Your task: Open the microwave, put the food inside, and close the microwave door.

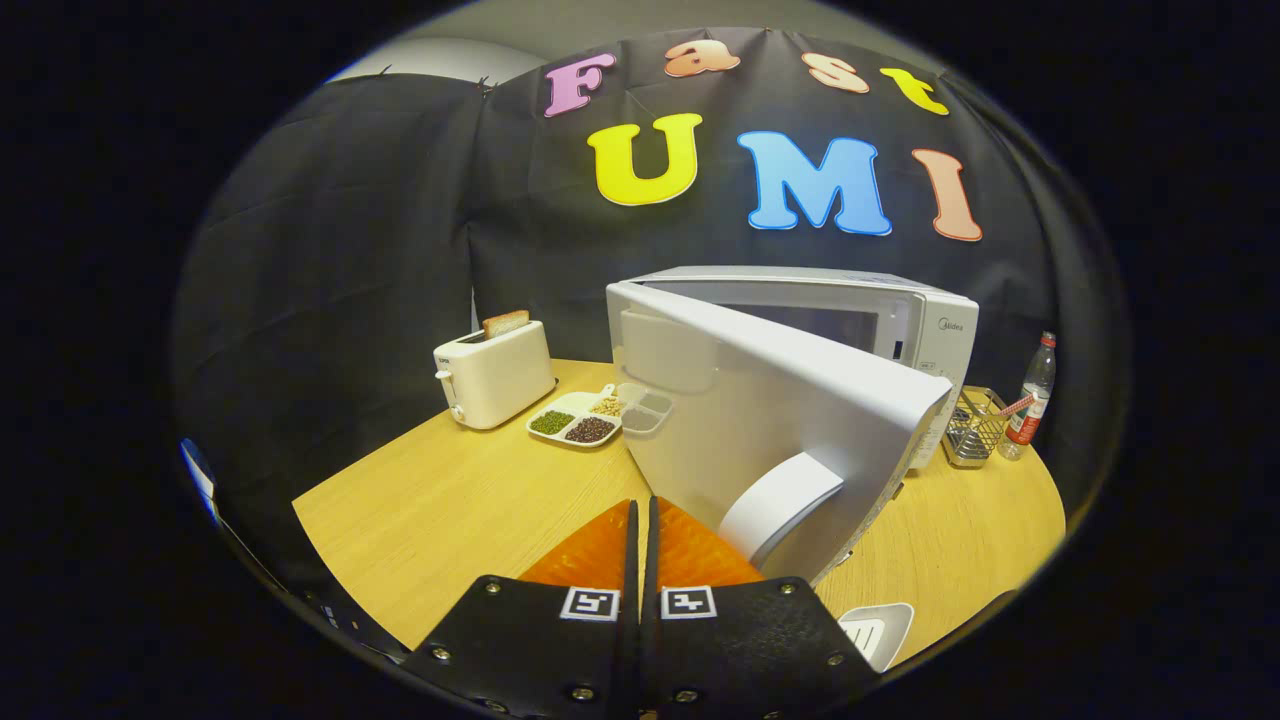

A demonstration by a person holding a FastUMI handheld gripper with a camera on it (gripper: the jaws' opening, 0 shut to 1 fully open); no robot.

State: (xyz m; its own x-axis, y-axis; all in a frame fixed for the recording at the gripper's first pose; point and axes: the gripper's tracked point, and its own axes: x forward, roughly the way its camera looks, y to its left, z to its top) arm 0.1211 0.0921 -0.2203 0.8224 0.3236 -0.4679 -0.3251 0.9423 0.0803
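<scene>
We see the microwave with its door already swung open toward us, so the first step looks done. Our tool has its fingers closed together with nothing between them, just before the door. The food tray waits on the desk at about eleven o'clock, beside the toaster. Loading and closing remain.

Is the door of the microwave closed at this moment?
No, the microwave door stands swung open toward the gripper, whose fingers are together.
</scene>
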